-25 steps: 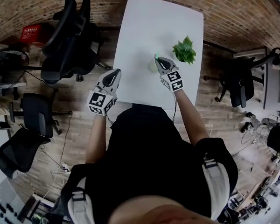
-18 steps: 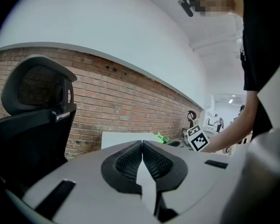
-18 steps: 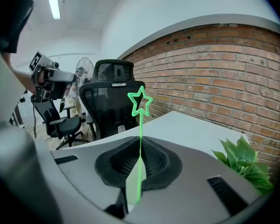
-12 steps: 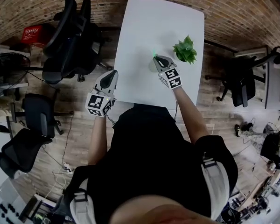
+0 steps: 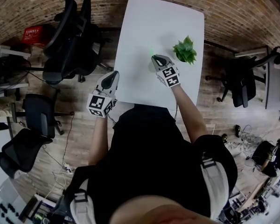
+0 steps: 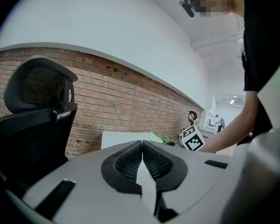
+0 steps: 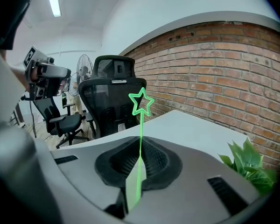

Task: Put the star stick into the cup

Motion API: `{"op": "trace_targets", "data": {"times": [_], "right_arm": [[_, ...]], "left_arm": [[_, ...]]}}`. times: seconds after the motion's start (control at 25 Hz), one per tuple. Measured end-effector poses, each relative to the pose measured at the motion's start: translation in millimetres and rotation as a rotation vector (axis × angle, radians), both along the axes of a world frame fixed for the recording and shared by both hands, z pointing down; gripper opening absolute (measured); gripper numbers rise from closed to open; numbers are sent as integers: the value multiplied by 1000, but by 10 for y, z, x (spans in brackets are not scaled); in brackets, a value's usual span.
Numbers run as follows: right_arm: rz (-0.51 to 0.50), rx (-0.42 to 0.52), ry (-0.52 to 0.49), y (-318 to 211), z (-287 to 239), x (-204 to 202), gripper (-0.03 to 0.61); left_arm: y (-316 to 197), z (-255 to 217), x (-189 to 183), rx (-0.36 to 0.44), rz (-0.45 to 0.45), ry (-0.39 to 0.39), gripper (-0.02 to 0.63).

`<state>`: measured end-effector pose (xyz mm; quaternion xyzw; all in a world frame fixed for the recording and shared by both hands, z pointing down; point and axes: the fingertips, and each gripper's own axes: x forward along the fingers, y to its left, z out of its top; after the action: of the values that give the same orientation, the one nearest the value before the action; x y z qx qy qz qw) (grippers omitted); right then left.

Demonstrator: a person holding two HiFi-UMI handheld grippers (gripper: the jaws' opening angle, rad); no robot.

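Observation:
My right gripper [image 5: 155, 59] is over the white table [image 5: 144, 27], just left of the potted plant, and is shut on the green star stick. In the right gripper view the thin stick [image 7: 140, 139] rises from between the closed jaws, with its star outline [image 7: 141, 102] on top. In the head view only a faint green glint of the star [image 5: 151, 51] shows ahead of the gripper. A small pale green thing [image 6: 155, 136] lies on the table beside the right gripper; I cannot tell whether it is the cup. My left gripper [image 5: 113, 74] is shut and empty at the table's left edge.
A green potted plant [image 5: 184, 50] stands on the table's right side, close to my right gripper. Black office chairs [image 5: 70, 36] crowd the floor left of the table, and another chair [image 5: 240, 80] is on the right. A brick wall runs behind.
My right gripper has moved a little left and farther onto the table, still holding the star stick. The left gripper has barely moved.

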<state>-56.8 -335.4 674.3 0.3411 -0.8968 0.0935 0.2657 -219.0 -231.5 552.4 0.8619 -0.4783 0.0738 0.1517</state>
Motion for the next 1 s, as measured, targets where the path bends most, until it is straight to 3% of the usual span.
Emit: {"op": "trace_targets", "data": {"times": [1.0], "right_arm": [[-8,-36,16,-71,87,32,48]], "left_arm": [[-73,-28,18,6,17,-2,21]]}}
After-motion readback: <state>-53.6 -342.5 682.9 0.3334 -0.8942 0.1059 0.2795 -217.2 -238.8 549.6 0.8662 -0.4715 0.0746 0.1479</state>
